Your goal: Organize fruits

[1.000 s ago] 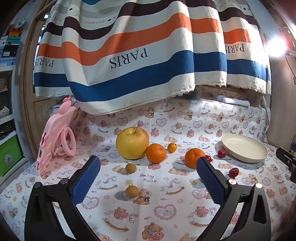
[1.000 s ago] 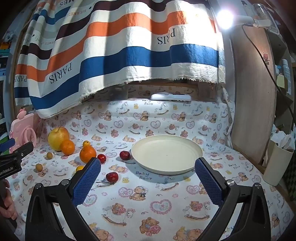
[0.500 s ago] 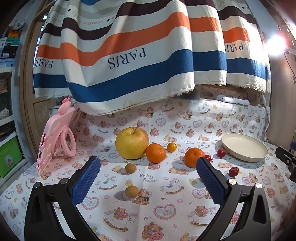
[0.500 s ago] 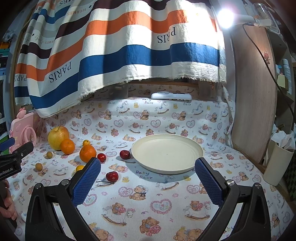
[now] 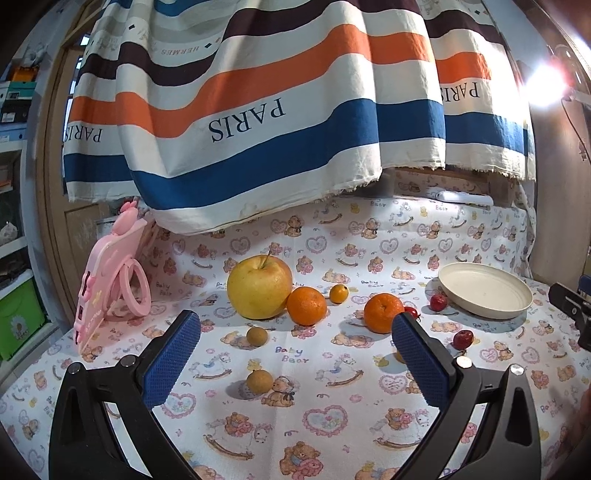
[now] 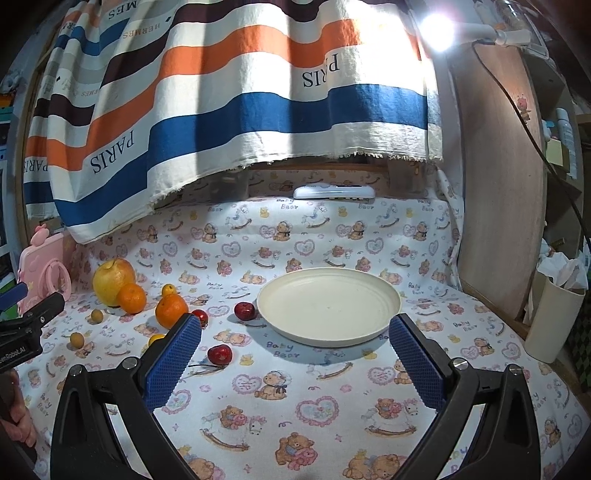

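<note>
Teddy-print cloth (image 5: 332, 413), left gripper (image 5: 295, 365) open, pad hides small orange fruit (image 5: 399, 356)

A striped "PARIS" cloth (image 5: 258, 122) hangs over the back of the counter (image 5: 332, 417), which wears a teddy-bear print cover. A pink toy stand (image 5: 110, 291) leans at left; a lamp (image 6: 437, 26) glares above, and a cream bin (image 6: 552, 317) holds paper.

Home setting, looks like a lived-in room: teddy-bear print cotton cloth (image 6: 332, 406) over the table, striped "PARIS" fabric (image 5: 258, 122) hung behind, pink cartoon stand with ring handle (image 5: 110, 291), cluttered storage shelves (image 5: 14, 110) left, clip-on lamp (image 6: 437, 26), cream bin stuffed with paper (image 6: 550, 317).
</note>
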